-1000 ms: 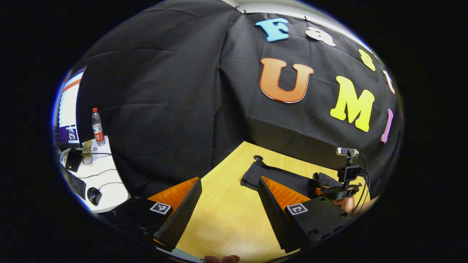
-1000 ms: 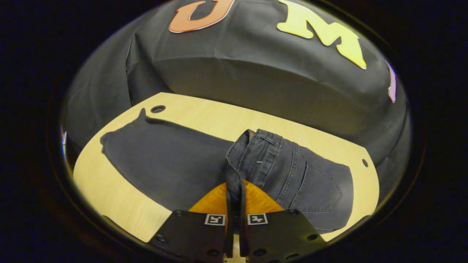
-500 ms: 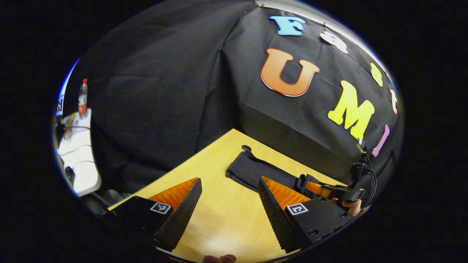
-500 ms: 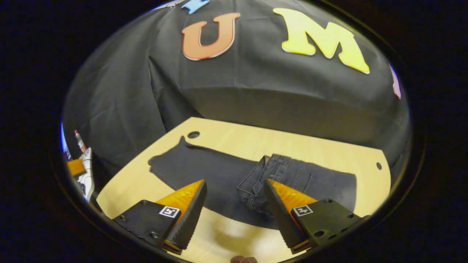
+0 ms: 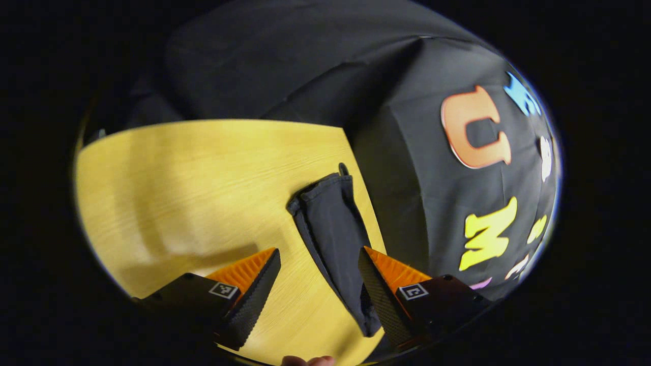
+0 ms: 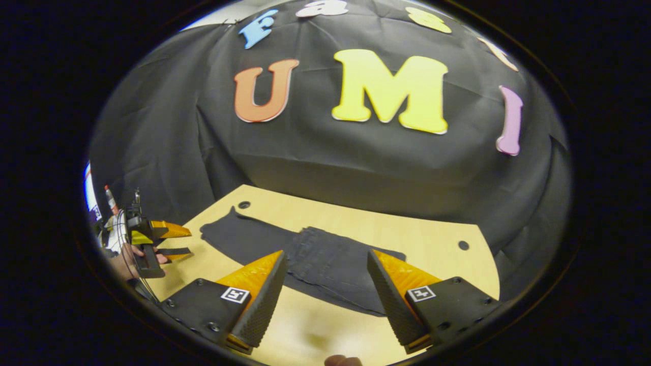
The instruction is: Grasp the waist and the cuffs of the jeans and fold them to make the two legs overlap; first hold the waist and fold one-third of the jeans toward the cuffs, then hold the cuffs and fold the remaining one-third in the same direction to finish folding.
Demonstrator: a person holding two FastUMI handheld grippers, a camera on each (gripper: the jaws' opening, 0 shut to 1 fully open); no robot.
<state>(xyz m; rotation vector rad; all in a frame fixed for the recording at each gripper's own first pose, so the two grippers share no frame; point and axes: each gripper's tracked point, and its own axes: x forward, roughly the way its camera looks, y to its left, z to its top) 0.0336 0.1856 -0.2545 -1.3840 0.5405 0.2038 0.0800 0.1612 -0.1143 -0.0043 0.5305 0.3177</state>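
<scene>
Right gripper (image 6: 325, 292) has let go of waist, now wide and empty; left gripper (image 5: 318, 284) wide, swung toward cuffs (image 5: 320, 190) at 12 o'clock; fold 1 of jeans (image 6: 325, 259) looks done, cuffs next.

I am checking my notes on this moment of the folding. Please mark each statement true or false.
1. The jeans lie on the wooden table. True.
2. The right gripper is shut on the waist. False: its jaws stand open, holding nothing.
3. The waist part is already folded over the legs. True.
4. The left gripper grips the cuffs. False: it is open, the cuffs lie ahead of it.
5. A hand holds the left gripper. True.
</scene>
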